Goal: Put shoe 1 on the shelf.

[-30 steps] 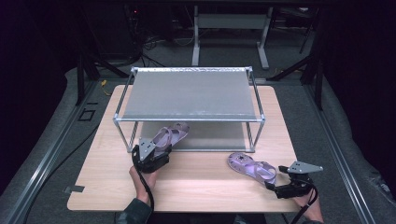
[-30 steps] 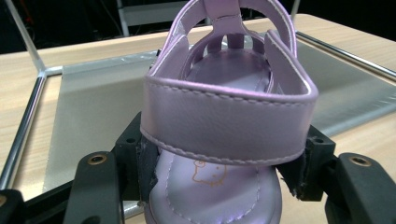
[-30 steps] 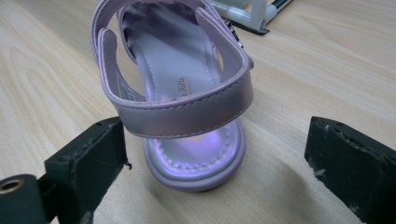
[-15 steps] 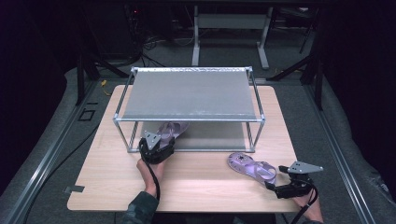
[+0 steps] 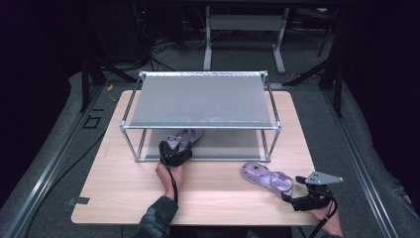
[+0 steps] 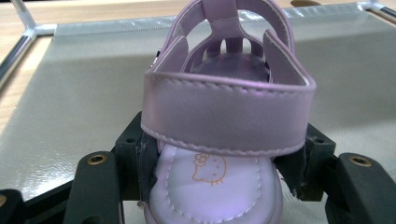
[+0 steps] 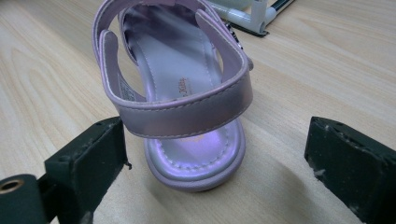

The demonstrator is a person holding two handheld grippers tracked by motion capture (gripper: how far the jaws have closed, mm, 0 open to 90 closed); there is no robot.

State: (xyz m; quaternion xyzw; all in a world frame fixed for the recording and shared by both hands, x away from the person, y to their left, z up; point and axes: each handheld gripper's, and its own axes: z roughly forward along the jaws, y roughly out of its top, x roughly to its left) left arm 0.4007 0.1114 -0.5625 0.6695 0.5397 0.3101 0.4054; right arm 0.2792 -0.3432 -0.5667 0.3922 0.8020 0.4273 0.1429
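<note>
The left gripper (image 5: 174, 150), jaws clamped on the heel of a lilac child's sandal (image 6: 219, 116), reaches under the front rail of a low metal-framed shelf rack (image 5: 200, 127) at the middle of a pale wooden table (image 5: 119, 188). In the left gripper view the pads press the heel from both sides, a cartoon cat printed on the insole between them, and the shoe's long axis runs straight ahead from the jaws, toe pointing over the grey lower shelf (image 6: 70, 107) towards the rack's back. From the high view the held sandal lies partly beneath the top shelf, toe angled slightly to the right. The right gripper (image 5: 297, 199) rests near the table's front right corner with its jaws standing wide; between them, but touched by neither pad, lies the second sandal (image 7: 182, 107), flat on the tabletop with its heel strap nearest the gripper and its toe pointing away, towards the rack's front right post. In the high view that second shoe stretches on a diagonal from the gripper up and to the left. The left hand is plainly the nearer to the lower shelf, and setting its shoe down would seem to need only a lowering along the line it already holds; the right must first close on the heel before it.
</note>
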